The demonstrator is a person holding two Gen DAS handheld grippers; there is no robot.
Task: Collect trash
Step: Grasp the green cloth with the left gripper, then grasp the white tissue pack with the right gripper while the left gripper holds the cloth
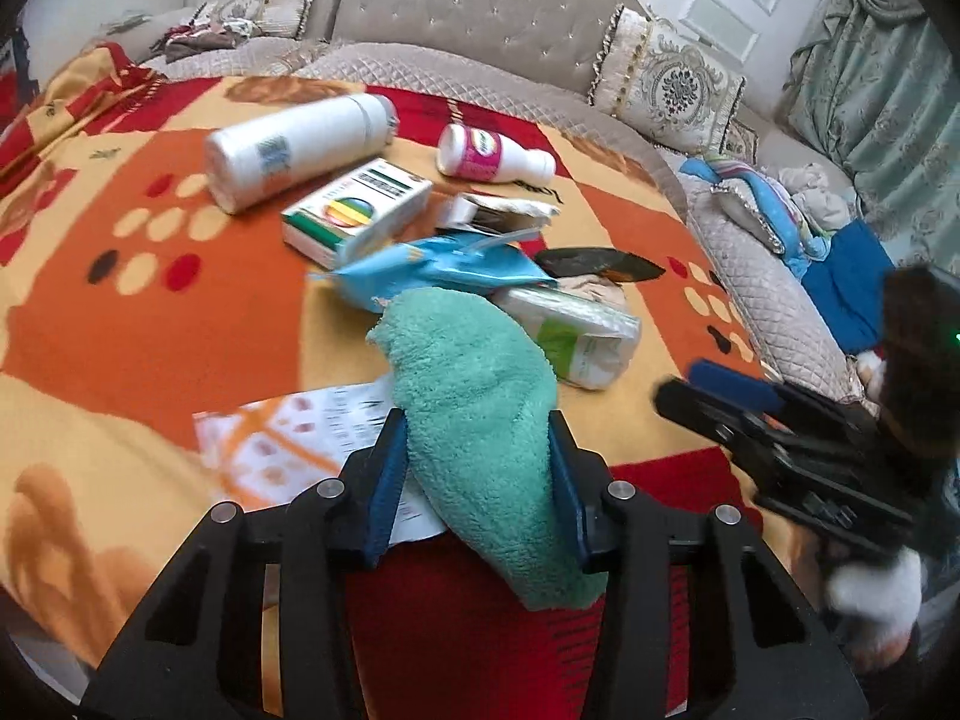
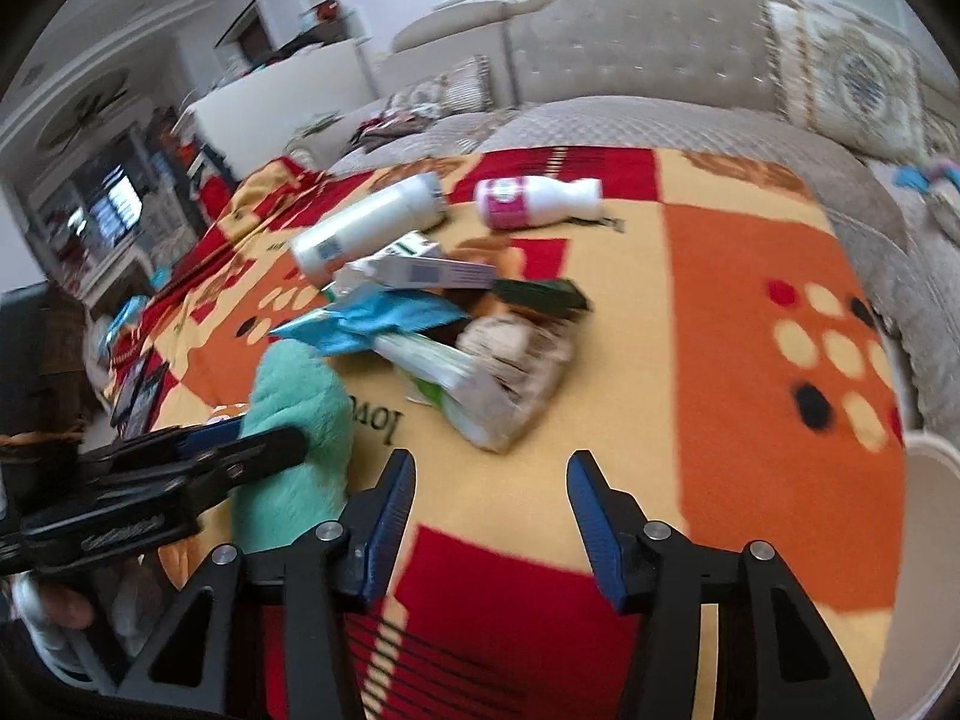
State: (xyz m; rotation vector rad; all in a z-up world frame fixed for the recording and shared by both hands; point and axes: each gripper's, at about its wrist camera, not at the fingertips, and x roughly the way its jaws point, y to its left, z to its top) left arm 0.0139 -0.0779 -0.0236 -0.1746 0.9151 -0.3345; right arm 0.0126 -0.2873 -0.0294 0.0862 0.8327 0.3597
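2 grippers differ: left gripper clamps the green sock, its length running straight ahead; right gripper, unclenched, faces the tissue pack just ahead.

Trash pile on patterned blanket

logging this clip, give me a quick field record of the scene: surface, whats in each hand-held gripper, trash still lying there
surface: orange, red and cream patterned blanket
left hand-held gripper: shut on fluffy teal cloth
right hand-held gripper: open, nothing between the fingers
trash lying: large white plastic bottle, small white bottle with pink label, crumpled blue wrapper
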